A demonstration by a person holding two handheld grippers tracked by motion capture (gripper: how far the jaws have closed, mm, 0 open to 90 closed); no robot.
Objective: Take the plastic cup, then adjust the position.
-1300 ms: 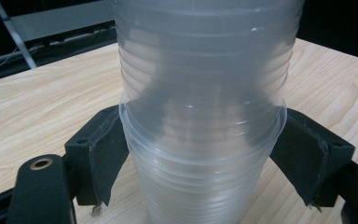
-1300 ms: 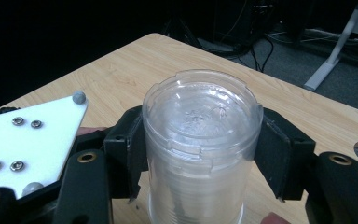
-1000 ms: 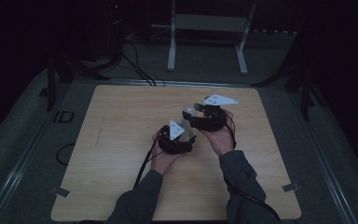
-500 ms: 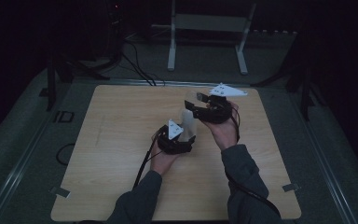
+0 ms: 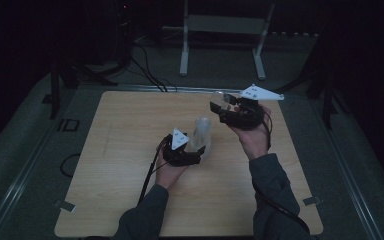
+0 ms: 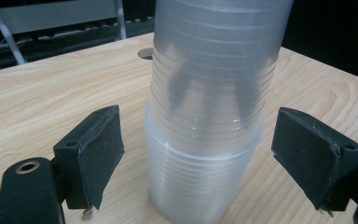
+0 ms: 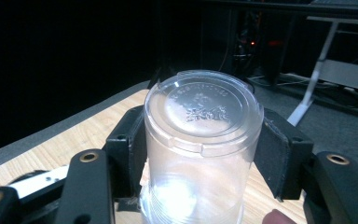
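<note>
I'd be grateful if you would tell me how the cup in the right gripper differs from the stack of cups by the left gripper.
The single cup is clamped in the right gripper and lifted off the table; the stack of cups stands on the table between the left gripper's open jaws, which have just been opening, pads clear of it. The cup is one piece; the stack is nested. Both are clear plastic.
</note>
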